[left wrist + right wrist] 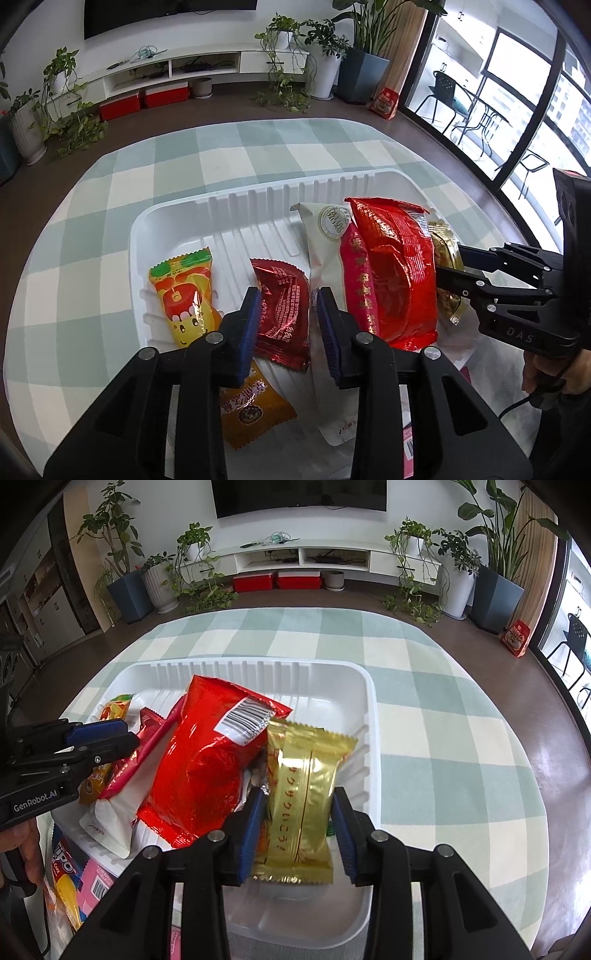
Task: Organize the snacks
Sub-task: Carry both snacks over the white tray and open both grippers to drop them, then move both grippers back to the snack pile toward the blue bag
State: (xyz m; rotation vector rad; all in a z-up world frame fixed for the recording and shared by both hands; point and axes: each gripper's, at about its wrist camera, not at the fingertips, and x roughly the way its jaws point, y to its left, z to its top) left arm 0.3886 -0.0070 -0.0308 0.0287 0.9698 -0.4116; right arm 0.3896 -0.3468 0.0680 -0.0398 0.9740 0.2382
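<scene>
White tray (373, 716) on checked cloth (424, 672) holds the snacks. My left gripper (286, 325): jaws spread over the dark red packet (286, 295), not gripping. Big red bag (207, 771) mid-tray. My right gripper (299, 830): jaws pinching the gold packet (303, 794).

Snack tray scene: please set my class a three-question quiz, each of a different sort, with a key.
1. True or false: the right gripper holds the gold packet.
2. Which packet lies between the left gripper's fingers? A) dark red packet B) yellow packet C) white packet
3. Fill in: all these snacks lie in a white ____.

Key: 1 true. 2 A, the dark red packet, not yet gripped. 3 tray.
</scene>
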